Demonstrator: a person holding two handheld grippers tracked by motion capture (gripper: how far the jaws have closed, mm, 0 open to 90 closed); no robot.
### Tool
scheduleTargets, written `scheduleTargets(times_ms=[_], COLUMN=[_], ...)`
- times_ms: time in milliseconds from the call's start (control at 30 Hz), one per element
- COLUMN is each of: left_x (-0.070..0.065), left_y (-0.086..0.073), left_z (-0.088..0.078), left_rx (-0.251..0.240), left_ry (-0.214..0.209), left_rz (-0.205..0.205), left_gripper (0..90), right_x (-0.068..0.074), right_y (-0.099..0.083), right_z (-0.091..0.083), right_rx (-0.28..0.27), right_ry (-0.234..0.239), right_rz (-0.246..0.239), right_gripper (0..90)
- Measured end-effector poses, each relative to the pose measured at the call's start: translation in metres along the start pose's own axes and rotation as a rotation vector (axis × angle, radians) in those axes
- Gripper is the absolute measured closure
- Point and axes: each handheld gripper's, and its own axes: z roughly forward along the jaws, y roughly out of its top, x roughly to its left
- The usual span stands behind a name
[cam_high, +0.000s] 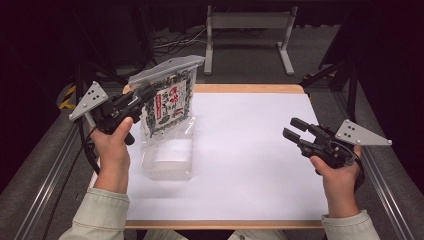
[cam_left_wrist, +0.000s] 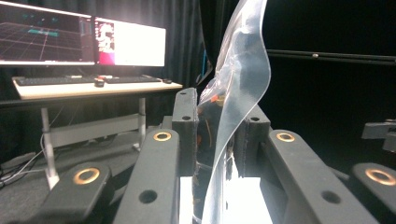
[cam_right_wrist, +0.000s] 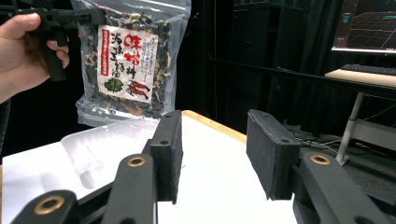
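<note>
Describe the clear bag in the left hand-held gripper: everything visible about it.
The clear plastic bag is a glossy zip-type pouch holding a packet of dark dried food with a white and red printed label. The left hand-held gripper is shut on its side edge, holding it upright above the white table. Its empty, transparent lower part droops and appears to rest on the table. The thin film bends between the pads.

I am working at a wooden-edged table carrying a large white sheet. A clear plastic zip bag is resting its lower end on the sheet's left part.
</note>
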Motion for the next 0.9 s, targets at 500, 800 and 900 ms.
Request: scheduleTargets(times_ms=[500, 800, 900], left_x=[0.002, 0.005, 0.008], left_y=[-0.021, -0.034, -0.04], left_z=[0.006, 0.006, 0.004], left_rx=[-0.016, -0.022, -0.024], left_ry=[0.031, 0.017, 0.018], left_rz=[0.023, -0.025, -0.037], left_gripper=[74.2, 74.2, 74.2], right_x=[0.001, 0.001, 0.001], right_y=[-0.001, -0.003, -0.003], right_z=[0.002, 0.004, 0.005], right_rx=[0.007, 0.023, 0.024], right_ry=[0.013, 0.016, 0.019], right_rz=[0.0, 0.002, 0.0], right_gripper=[56.3, 56.2, 56.2])
